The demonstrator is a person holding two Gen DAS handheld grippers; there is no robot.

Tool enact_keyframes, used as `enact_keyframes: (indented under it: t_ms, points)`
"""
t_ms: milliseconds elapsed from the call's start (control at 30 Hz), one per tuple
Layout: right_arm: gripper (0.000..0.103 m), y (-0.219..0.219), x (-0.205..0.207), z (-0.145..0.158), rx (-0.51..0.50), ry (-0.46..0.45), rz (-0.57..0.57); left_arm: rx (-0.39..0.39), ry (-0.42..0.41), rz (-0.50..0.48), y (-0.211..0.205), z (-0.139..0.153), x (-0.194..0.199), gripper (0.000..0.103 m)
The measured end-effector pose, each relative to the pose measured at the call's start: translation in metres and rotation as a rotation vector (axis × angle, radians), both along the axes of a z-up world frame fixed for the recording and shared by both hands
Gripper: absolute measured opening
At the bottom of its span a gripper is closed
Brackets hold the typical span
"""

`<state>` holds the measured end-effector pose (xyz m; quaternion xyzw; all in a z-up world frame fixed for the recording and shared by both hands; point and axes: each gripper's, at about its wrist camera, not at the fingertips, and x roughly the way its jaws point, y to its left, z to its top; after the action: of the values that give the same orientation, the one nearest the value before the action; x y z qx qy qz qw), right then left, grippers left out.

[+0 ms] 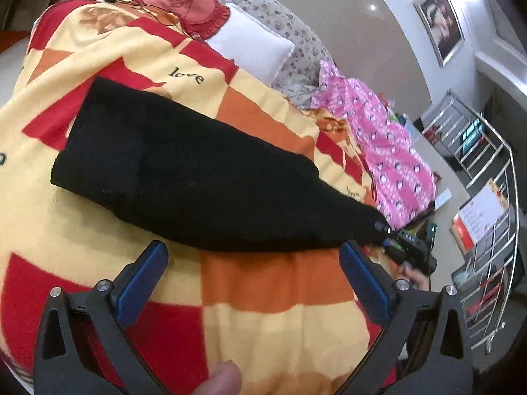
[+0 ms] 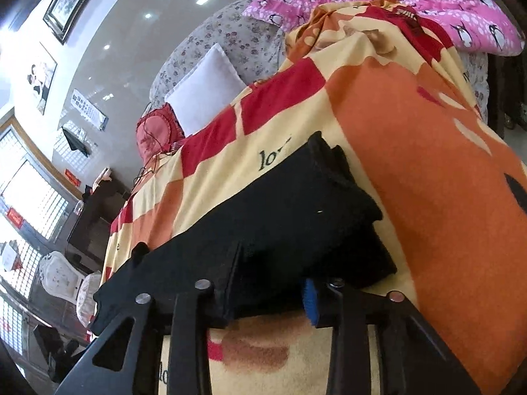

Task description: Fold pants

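Note:
Black pants [image 1: 184, 171] lie folded lengthwise on a yellow, red and orange blanket [image 1: 270, 283] on a bed. My left gripper [image 1: 253, 256] is open and empty, its blue-padded fingers [image 1: 141, 283] just short of the pants' near edge. My right gripper [image 1: 395, 243] shows at the pants' right end in the left wrist view. In the right wrist view the pants [image 2: 273, 210] fill the middle and my right gripper [image 2: 273, 293] is shut on their near edge, with black fabric between the jaws and one blue pad [image 2: 311, 302] showing.
A white pillow [image 1: 253, 47] and a red cushion [image 1: 187, 3] with a black cable lie at the bed's head. A pink penguin-print quilt [image 1: 388, 151] lies along the bed's right side. A metal railing [image 1: 487, 230] stands to the right.

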<state>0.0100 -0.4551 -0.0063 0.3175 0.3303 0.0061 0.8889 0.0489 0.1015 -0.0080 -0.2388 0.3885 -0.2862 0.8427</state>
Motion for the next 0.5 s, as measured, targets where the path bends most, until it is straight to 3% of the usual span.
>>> enact_keyframes:
  t_ms: [367, 500]
  points:
    - [0.035, 0.0, 0.0, 0.0, 0.0, 0.0, 0.001, -0.002, -0.073, 0.032, 0.002, 0.02, 0.021, 0.103]
    - [0.035, 0.0, -0.001, 0.0, 0.001, 0.0, 0.0, 0.005, 0.002, 0.059, 0.003, 0.008, 0.036, 0.103]
